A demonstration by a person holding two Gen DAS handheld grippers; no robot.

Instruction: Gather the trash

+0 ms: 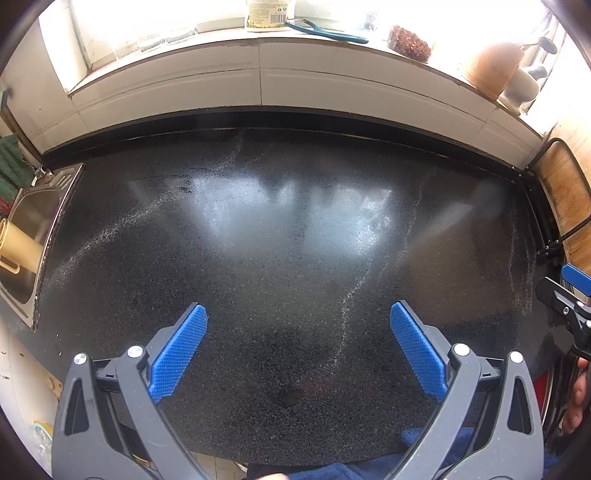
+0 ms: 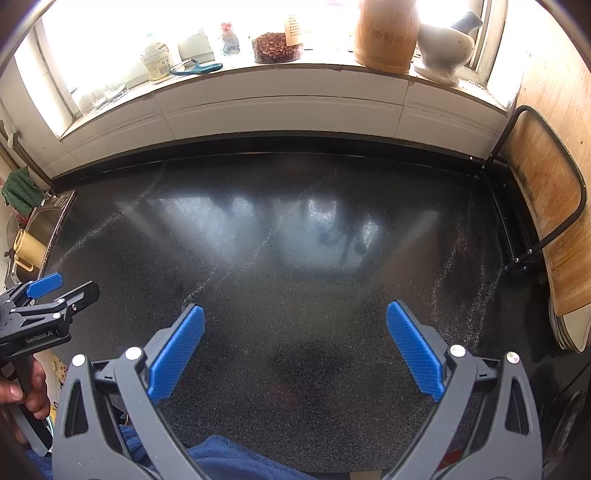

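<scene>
**Both tongs spread above the dark countertop**

Your left gripper [image 1: 298,314] hangs over the speckled black countertop [image 1: 288,236] with its blue pads [image 1: 181,347] spread wide and gripping nothing. Your right gripper [image 2: 295,314] is spread the same way, also holding nothing. No trash shows in either view. The steel sink [image 1: 33,221] sits at nine o'clock, the wooden cutting board [image 2: 546,206] leans at three, and the windowsill [image 2: 258,74] runs along twelve.

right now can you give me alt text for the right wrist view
The right tongs hang open and hold nothing above a dark speckled countertop. Jars and a wooden canister line the bright windowsill; the left tongs show at the left edge.
</scene>
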